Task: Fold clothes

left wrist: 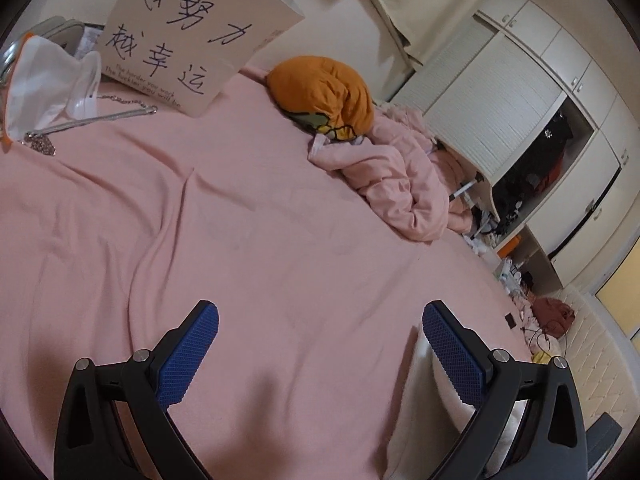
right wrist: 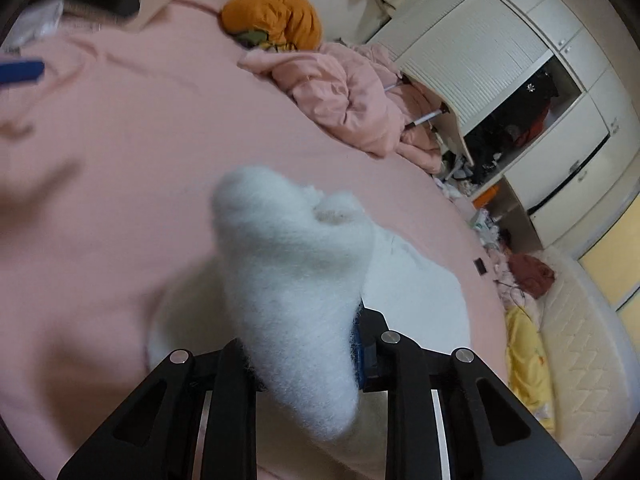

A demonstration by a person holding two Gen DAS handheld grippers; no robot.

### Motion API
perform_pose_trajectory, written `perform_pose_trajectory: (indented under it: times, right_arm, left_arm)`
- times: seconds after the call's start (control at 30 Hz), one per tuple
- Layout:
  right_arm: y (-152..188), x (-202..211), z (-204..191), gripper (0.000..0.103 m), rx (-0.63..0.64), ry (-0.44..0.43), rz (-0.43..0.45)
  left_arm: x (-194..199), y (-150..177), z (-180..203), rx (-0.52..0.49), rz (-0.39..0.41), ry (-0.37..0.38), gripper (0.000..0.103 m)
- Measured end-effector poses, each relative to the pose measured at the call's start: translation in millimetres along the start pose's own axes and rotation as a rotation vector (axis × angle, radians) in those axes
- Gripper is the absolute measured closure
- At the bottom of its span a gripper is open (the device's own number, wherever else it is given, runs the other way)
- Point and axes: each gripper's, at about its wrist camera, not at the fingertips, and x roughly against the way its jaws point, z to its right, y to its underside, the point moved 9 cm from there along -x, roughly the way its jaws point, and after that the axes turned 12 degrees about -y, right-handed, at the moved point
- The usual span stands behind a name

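A fluffy white garment (right wrist: pixel 288 264) stands up between the jaws of my right gripper (right wrist: pixel 304 340), which is shut on it; one blue pad (right wrist: pixel 361 346) shows at the cloth's right edge. More of the white cloth (right wrist: pixel 416 280) lies on the pink bedsheet (right wrist: pixel 120 160) behind it. My left gripper (left wrist: pixel 320 344) hovers low over the pink bedsheet (left wrist: pixel 240 220), open wide with nothing between its blue pads. The white cloth (left wrist: pixel 424 408) lies just under its right finger. In the right wrist view a blue pad of the left gripper (right wrist: pixel 20 70) shows at the far left.
An orange cushion (left wrist: pixel 324 92) and a crumpled pink quilt (left wrist: pixel 396 176) lie at the bed's far side. A handwritten sign board (left wrist: pixel 192 36), a white bag (left wrist: pixel 48 84) and a metal chain (left wrist: pixel 120 102) sit at the far left. Wardrobes (left wrist: pixel 520 92) and floor clutter stand to the right.
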Motion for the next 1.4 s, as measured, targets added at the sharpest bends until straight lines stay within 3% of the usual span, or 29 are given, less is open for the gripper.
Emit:
perform_pose_trajectory:
  times: [0.07, 0.1, 0.2, 0.27, 0.33, 0.47, 0.57, 0.7, 0.73, 0.87, 0.9, 0.97, 1.0, 1.03, 1.13, 1.23, 1.3, 1.37, 1.4]
  right_arm:
    - [15, -24, -11, 0.078, 0.01, -0.032, -0.097]
    - [23, -34, -16, 0.076, 0.043, -0.008, -0.112]
    - [20, -26, -19, 0.072, 0.064, 0.039, -0.05]
    - [19, -17, -18, 0.071, 0.056, -0.002, -0.026]
    - [17, -5, -14, 0.064, 0.028, -0.044, -0.007]
    - [18, 54, -17, 0.016, -0.074, -0.137, 0.14]
    - [31, 94, -7, 0.015, -0.136, -0.105, 0.231]
    - [78, 99, 25, 0.015, -0.33, -0.072, 0.192]
    - [91, 93, 34, 0.015, -0.378, -0.066, 0.16]
    - [121, 73, 62, 0.015, -0.474, -0.074, 0.095]
    - [129, 68, 69, 0.015, -0.498, -0.075, 0.079]
    - [136, 58, 75, 0.015, -0.508, -0.074, 0.054]
    - [136, 52, 77, 0.015, -0.503, -0.064, 0.047]
    - [138, 48, 80, 0.015, -0.508, -0.058, 0.045]
    - [136, 41, 89, 0.015, -0.557, -0.075, 0.068]
    - [133, 33, 93, 0.015, -0.608, -0.094, 0.068]
    - [135, 28, 93, 0.015, -0.63, -0.098, 0.054]
    - [140, 20, 95, 0.015, -0.639, -0.095, 0.024]
    - [143, 18, 94, 0.02, -0.647, -0.108, 0.02]
  left_arm:
    - [-4, 4, -1, 0.008, -0.026, 0.009, 0.001]
    - [-6, 5, -1, 0.009, -0.039, 0.012, 0.001]
    - [-12, 10, 1, 0.014, -0.078, 0.03, 0.001]
    - [-11, 10, 3, 0.013, -0.075, 0.037, 0.001]
    - [-11, 10, 7, 0.003, -0.075, 0.052, 0.001]
    - [-7, 16, 21, -0.018, -0.091, 0.119, 0.001]
    - [2, 22, 44, -0.053, -0.119, 0.249, 0.001]
    - [27, 42, 98, -0.208, -0.16, 0.484, 0.001]
    - [30, 52, 110, -0.274, -0.179, 0.506, 0.001]
    - [26, 103, 140, -0.555, -0.231, 0.433, 0.008]
    - [23, 111, 142, -0.577, -0.249, 0.426, 0.015]
    - [19, 125, 146, -0.622, -0.285, 0.41, 0.048]
    - [19, 131, 148, -0.638, -0.309, 0.421, 0.078]
    - [19, 138, 152, -0.644, -0.339, 0.448, 0.082]
    - [24, 142, 156, -0.603, -0.368, 0.529, 0.081]
    - [15, 144, 150, -0.491, -0.47, 0.561, 0.076]
    - [4, 142, 139, -0.477, -0.457, 0.476, 0.069]
    - [8, 141, 139, -0.465, -0.454, 0.495, 0.068]
    - [12, 145, 143, -0.478, -0.471, 0.523, 0.068]
